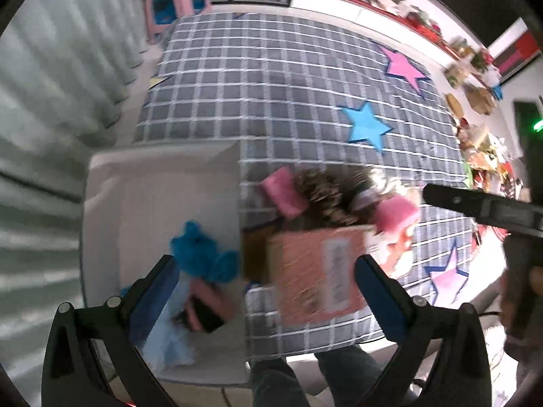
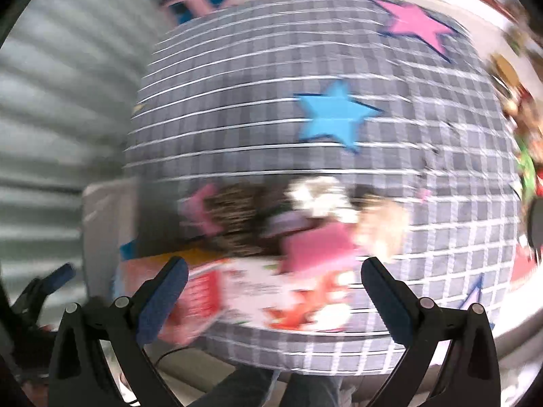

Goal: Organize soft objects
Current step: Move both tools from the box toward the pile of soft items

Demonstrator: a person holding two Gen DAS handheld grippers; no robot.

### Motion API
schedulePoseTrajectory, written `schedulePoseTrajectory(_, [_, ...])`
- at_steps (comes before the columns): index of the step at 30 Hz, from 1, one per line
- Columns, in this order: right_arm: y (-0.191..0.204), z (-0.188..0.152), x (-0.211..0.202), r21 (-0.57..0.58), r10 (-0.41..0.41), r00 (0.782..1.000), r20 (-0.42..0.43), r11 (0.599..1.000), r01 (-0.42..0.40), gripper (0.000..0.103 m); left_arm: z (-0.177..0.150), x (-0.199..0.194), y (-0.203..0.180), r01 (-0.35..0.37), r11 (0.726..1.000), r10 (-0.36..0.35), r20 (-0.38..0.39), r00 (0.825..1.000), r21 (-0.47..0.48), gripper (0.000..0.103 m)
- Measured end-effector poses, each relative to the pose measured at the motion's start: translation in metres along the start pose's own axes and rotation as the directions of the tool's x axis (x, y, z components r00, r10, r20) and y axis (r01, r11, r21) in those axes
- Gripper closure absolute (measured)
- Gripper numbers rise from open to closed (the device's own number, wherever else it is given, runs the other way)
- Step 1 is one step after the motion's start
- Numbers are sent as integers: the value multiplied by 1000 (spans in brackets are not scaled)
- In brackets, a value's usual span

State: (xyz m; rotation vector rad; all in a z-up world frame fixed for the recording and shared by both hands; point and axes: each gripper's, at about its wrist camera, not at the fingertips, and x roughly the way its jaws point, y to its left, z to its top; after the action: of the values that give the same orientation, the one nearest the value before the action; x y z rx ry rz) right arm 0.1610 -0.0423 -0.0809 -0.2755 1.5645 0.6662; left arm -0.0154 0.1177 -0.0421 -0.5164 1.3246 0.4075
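Blue plush (image 1: pixel 200 254) in white bin (image 1: pixel 101 203) only in left view, both grippers (image 1: pixel 268 279) (image 2: pixel 275 291) spread, empty

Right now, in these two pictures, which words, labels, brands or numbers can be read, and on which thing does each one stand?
No text can be read as words.
Pink cardboard box: a white label with dark print, too blurred to read.
Same box in the right wrist view: red and white printing, smeared by motion, unreadable.
Checked blanket: only star shapes, no letters.

Bright, even light; heavy motion blur, fisheye-bent edges.
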Motion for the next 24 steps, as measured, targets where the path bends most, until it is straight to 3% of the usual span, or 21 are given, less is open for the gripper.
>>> schedulePoseTrajectory(7, [-118, 4, 43, 212, -86, 993, -86, 972, 103, 0, 41, 23, -49, 32, 999, -30, -73, 997, 27, 0])
schedulePoseTrajectory(11, [-152, 2, 67, 254, -94, 987, -130, 959, 125, 0, 56, 45, -72, 21, 999, -16, -122, 992, 45, 0])
schedulePoseTrajectory(18, [-156, 8, 104, 228, -22, 986, -166, 972, 60, 0, 79, 86, -114, -22, 992, 47, -202, 978, 126, 0])
schedulePoseTrajectory(21, [-151, 10, 123, 169, -31, 979, -204, 983, 66, 0, 87, 104, -129, -49, 983, 89, -230, 969, 175, 0])
schedulePoseTrajectory(24, [-157, 13, 128, 118, -91, 976, -198, 986, 116, 0, 90, 126, -145, -96, 966, 157, -249, 956, 238, 0])
